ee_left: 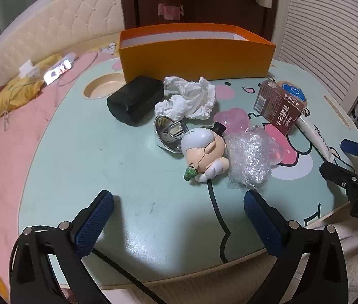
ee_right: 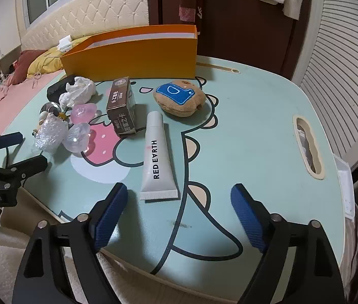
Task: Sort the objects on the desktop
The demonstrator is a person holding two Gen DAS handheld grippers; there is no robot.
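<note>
We hold the left gripper (ee_left: 179, 217) low over the near edge of the table (ee_left: 77, 177), its blue pads wide apart with nothing between them. At the far edge stands an orange box (ee_left: 196, 58). In front of it lie a black pouch (ee_left: 135, 100) and a crumpled tissue (ee_left: 189, 97). Nearer to us, a figurine (ee_left: 204, 152) lies on its side, touching a metal funnel (ee_left: 168, 133) on its left and bubble wrap (ee_left: 251, 159) on its right. A brown carton (ee_left: 278, 105) lies at the right, and the right gripper (ee_left: 348, 162) enters from the right edge.

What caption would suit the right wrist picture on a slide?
Open right gripper hovers near a white tube, with an orange box at the table's far edge.
</note>
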